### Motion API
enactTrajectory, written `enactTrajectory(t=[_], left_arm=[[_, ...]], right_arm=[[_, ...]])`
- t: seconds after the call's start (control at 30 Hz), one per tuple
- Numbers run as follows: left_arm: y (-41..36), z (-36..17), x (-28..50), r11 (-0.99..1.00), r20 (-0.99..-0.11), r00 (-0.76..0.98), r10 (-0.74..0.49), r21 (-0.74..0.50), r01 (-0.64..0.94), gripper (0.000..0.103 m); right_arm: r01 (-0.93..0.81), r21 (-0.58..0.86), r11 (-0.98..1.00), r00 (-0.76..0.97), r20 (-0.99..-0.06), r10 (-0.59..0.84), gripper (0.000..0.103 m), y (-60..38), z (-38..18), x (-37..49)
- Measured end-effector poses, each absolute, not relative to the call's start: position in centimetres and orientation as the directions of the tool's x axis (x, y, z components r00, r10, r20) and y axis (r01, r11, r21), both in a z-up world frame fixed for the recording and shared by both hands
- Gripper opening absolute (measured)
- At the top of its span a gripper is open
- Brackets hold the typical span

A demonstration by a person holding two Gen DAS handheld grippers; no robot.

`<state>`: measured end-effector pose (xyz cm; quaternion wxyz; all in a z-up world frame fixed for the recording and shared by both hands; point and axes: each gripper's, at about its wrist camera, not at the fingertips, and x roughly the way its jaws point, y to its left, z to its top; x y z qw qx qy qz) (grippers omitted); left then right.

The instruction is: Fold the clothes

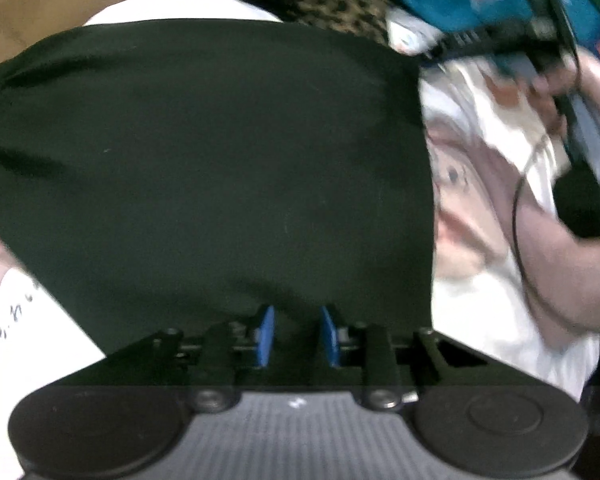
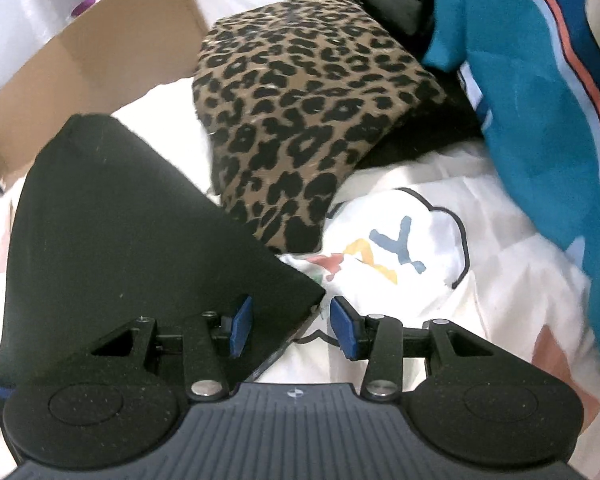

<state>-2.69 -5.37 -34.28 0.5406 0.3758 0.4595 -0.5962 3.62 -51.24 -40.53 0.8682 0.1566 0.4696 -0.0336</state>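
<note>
Lying folded flat on the printed bedsheet [image 2: 440,300] — black garment [image 2: 120,220], leopard piece [image 2: 300,120] behind it; teal jersey [image 2: 540,120] is waiting unfolded — left gripper [image 1: 296,334] and right gripper [image 2: 290,326] are both hovering spread, pinching nothing

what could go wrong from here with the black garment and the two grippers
1. The right gripper stands open right at the corner of the folded black garment; a bump could lift that corner and spoil the fold.
2. The left gripper hangs low over the same cloth with pads apart and could snag it.
3. The leopard-print piece lies close and could get dragged.
</note>
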Motion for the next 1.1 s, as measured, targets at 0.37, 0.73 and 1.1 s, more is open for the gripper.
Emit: enactTrajectory(t=[0.37, 0.73, 1.1], left_arm=[[-4.6, -33.2, -4.1, 0.252, -0.927, 0.105, -0.36, 0.012, 0.968, 0.022], [-4.5, -36.6, -5.3, 0.396, -0.903, 0.165, -0.397, -0.006, 0.918, 0.021], [0.7, -34.6, -5.5, 0.582, -0.93, 0.093, -0.357, -0.144, 0.8, 0.03]], right_arm=[[0.263, 0.362, 0.894, 0.565, -0.809, 0.161, 0.05, -52.0, -43.0, 4.0], [0.277, 0.359, 0.892, 0.58, -0.802, 0.142, 0.038, -52.7, -43.0, 3.4], [0.242, 0.352, 0.904, 0.579, -0.8, 0.157, 0.038, -52.8, -43.0, 2.8]])
